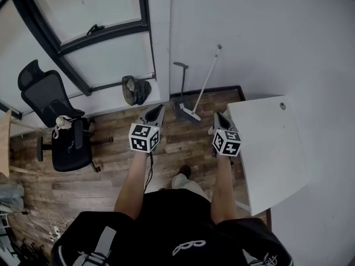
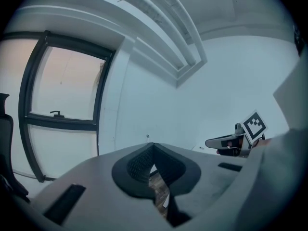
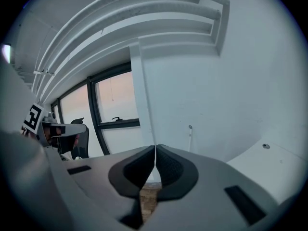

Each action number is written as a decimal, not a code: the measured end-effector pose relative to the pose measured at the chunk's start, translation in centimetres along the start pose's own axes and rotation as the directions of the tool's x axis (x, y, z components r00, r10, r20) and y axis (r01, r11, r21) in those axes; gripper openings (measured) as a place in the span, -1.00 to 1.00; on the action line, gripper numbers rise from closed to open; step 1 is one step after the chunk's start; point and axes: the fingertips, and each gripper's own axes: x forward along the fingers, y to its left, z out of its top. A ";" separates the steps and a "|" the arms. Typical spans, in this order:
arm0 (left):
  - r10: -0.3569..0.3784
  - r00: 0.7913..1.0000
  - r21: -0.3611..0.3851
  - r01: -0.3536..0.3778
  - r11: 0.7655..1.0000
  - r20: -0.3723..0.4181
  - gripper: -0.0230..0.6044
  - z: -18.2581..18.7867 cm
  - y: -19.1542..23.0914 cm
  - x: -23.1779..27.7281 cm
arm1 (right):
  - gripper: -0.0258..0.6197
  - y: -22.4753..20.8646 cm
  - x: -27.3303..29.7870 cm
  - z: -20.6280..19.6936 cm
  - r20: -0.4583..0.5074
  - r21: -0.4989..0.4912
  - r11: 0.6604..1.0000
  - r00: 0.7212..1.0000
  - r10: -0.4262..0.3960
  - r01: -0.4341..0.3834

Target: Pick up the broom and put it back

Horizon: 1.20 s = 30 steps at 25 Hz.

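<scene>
The jaws of the left gripper [image 2: 153,146] are pressed together with nothing between them, and those of the right gripper [image 3: 155,148] are closed and empty likewise. The broom [image 1: 206,83] is leaned on the white wall ahead of both jaw tips, well apart from them, just beside a dark dustpan [image 1: 182,87].

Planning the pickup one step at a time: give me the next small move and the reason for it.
Probably bring the right gripper forward toward the broom and open its jaws on the way. Its jaws are shut with nothing between them, and the broom leans on the wall beside the dustpan, well ahead of the gripper.
</scene>
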 end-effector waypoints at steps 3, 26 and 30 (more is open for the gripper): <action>-0.002 1.000 0.007 0.002 1.000 -0.012 -0.87 0.4 -0.3 2.0 | -0.84 -1.5 1.2 0.5 -0.002 0.008 1.000 1.000 0.002 -0.002; -0.015 0.999 -0.015 0.015 1.000 -0.037 -0.87 1.7 -5.3 12.6 | -0.84 -11.0 4.9 1.9 -0.011 0.054 0.998 0.999 0.041 -0.041; -0.041 0.999 0.014 0.041 0.999 -0.035 -0.87 2.4 -7.1 14.4 | -0.84 -12.9 4.4 1.9 -0.004 0.069 0.997 1.000 0.023 -0.023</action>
